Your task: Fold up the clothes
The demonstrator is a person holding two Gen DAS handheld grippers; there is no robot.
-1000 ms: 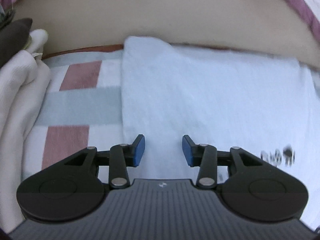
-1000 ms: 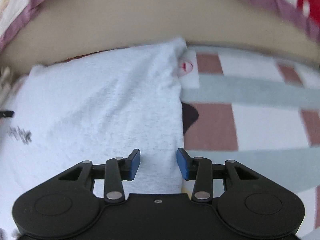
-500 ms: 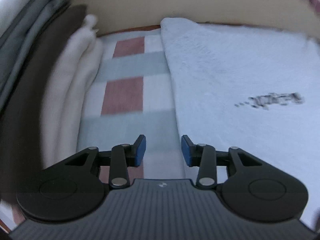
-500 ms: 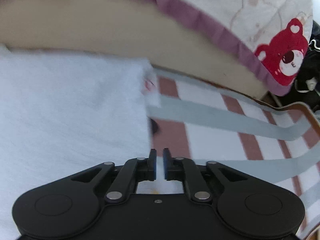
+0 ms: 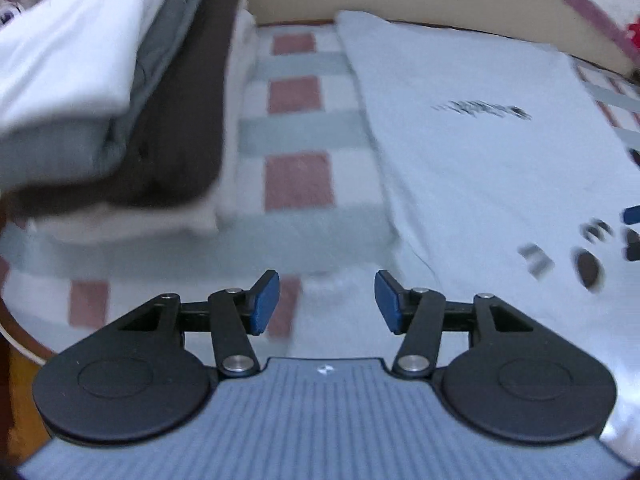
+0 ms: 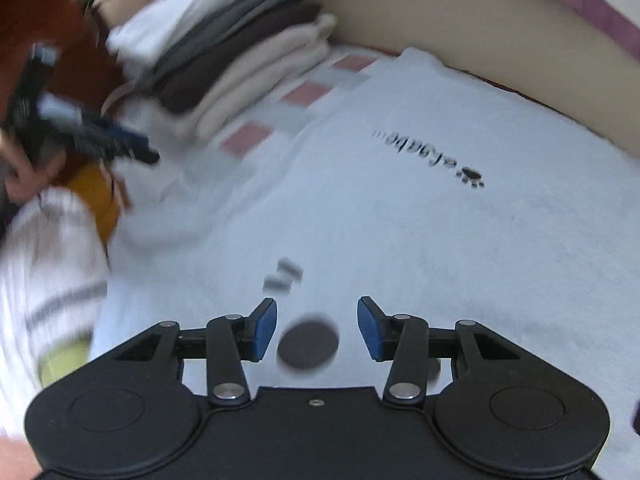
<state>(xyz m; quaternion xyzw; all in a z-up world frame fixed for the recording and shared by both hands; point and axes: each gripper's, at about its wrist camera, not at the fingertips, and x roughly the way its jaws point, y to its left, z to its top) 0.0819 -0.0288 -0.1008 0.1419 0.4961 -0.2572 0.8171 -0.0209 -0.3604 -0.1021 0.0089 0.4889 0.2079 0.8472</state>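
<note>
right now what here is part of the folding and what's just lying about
Part of the job:
- light blue shirt
- left gripper, jaws opening, nothing between
- right gripper, jaws opening, nothing between

Lying about:
- pile of folded clothes
- checked sheet

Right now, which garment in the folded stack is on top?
The white garment tops the folded stack. Below it come a grey one, then a dark brown one, with a cream one at the bottom.
</note>
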